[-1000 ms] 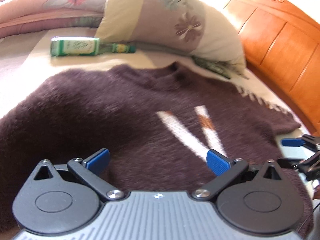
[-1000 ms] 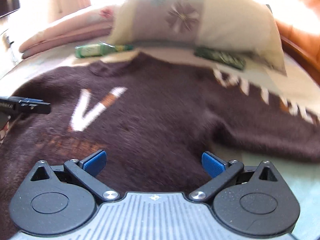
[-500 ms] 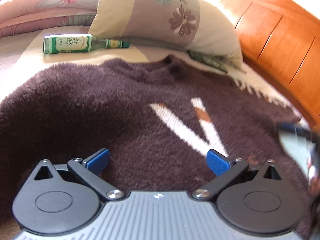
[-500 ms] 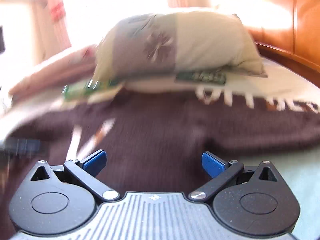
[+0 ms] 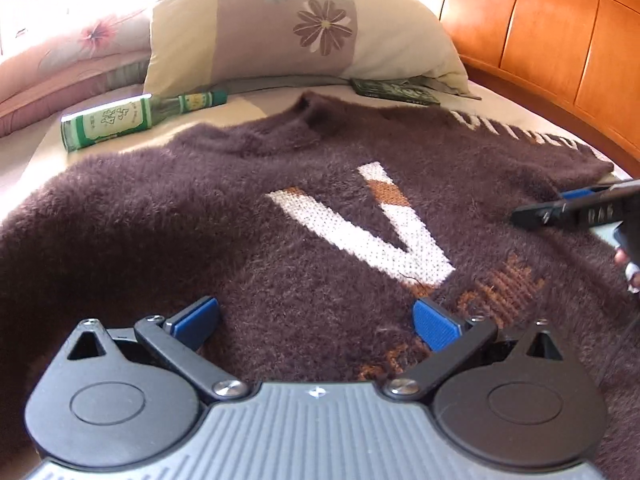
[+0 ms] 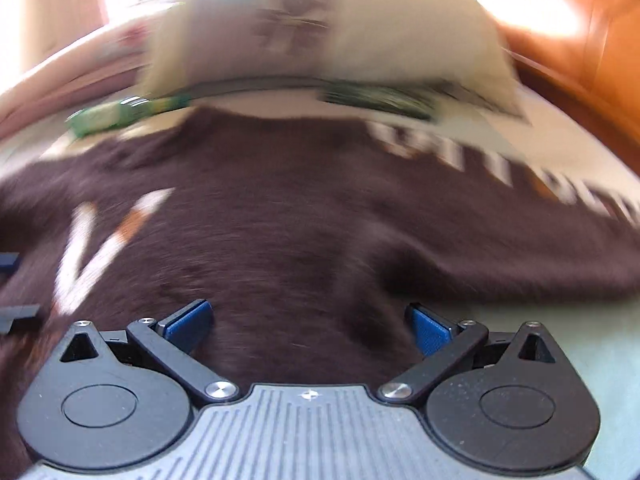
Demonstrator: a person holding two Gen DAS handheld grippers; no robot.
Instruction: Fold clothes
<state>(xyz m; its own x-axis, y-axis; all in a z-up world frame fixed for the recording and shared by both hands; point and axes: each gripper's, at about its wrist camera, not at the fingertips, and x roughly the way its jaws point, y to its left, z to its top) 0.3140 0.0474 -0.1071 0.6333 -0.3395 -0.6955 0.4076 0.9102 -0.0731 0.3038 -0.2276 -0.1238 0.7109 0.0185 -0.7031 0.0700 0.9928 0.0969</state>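
Left wrist view: we list one fuzzy brown sweater [image 5: 248, 216] spread flat on the bed [image 5: 24, 160], judged soft, limp, best pinched at hem or sleeve; left gripper [image 5: 316, 320] and right gripper [image 6: 310, 326] both splayed, empty.

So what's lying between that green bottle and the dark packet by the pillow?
In the left wrist view, only bare bedsheet and the pillow's lower edge lie between the green bottle and the dark packet.
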